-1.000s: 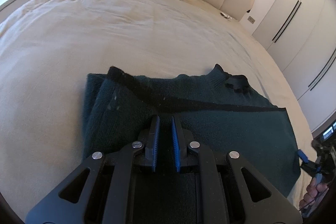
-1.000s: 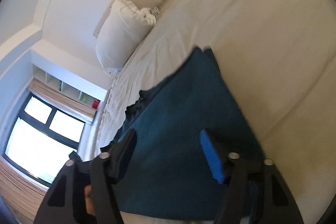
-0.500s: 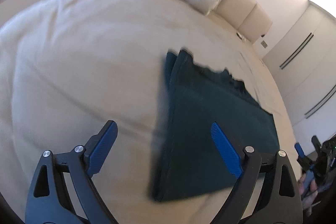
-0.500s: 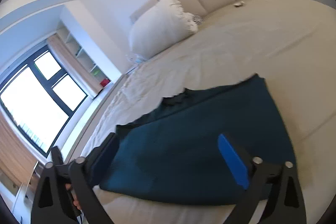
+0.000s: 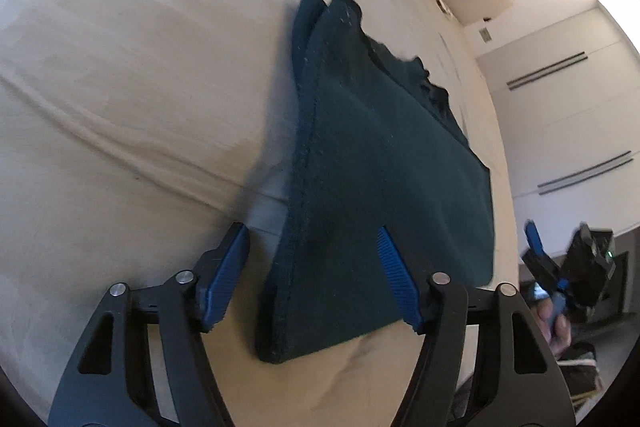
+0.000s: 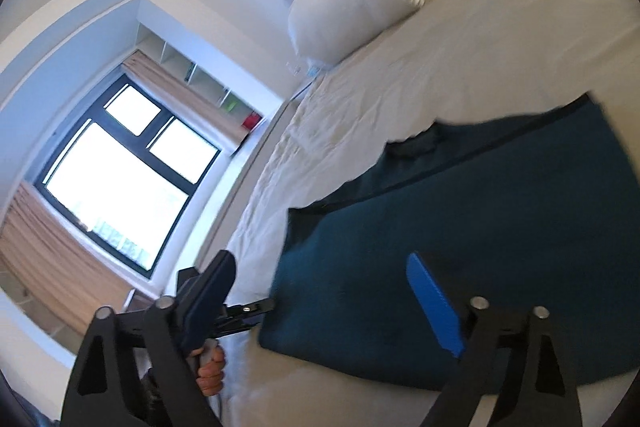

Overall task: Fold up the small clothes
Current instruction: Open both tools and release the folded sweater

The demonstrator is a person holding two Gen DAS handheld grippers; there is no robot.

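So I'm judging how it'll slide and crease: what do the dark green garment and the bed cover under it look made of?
The dark green garment looks like a soft knit or fleece, matte and fuzzy, with pale lint specks and a stitched edge; the exact fibre is unclear. The bed cover looks like smooth woven cream cloth, matte, with shallow creases. Both claws are open and hold nothing.

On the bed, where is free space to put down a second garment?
Bare sheet lies left of the dark green garment, and between it and the pillow. The near bed edge is crowded by the open left claw.
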